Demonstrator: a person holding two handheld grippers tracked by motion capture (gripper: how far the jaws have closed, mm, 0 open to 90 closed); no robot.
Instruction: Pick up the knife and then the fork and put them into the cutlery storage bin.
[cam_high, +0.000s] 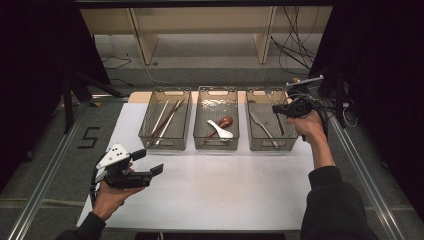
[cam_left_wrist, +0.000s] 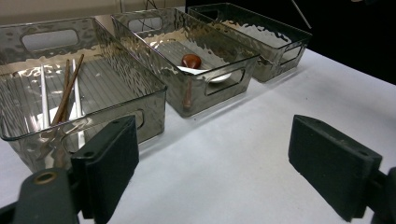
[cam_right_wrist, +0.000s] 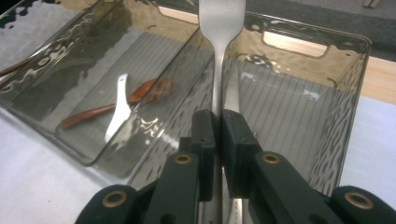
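My right gripper (cam_high: 281, 108) (cam_right_wrist: 218, 126) is shut on the handle of a silver fork (cam_right_wrist: 220, 18), which stands upright between its jaws. It hovers over the right clear bin (cam_high: 265, 146) (cam_right_wrist: 359, 42), where a table knife (cam_high: 262, 125) lies. The middle bin (cam_high: 216, 92) (cam_left_wrist: 219, 70) holds a white spoon (cam_high: 220, 130) (cam_right_wrist: 119, 109) and a brown spoon (cam_high: 223, 122) (cam_right_wrist: 140, 95). Chopsticks (cam_high: 167, 117) (cam_left_wrist: 67, 91) lie in the left bin (cam_high: 165, 144) (cam_left_wrist: 93, 107). My left gripper (cam_high: 148, 161) (cam_left_wrist: 229, 163) is open with nothing in it, low over the white table (cam_high: 225, 185) at the front left.
The three bins stand side by side along the table's far edge. Cables (cam_high: 295, 47) and wooden shelving (cam_high: 200, 30) lie beyond the table. A metal rail (cam_high: 45, 185) runs along the left side, another along the right.
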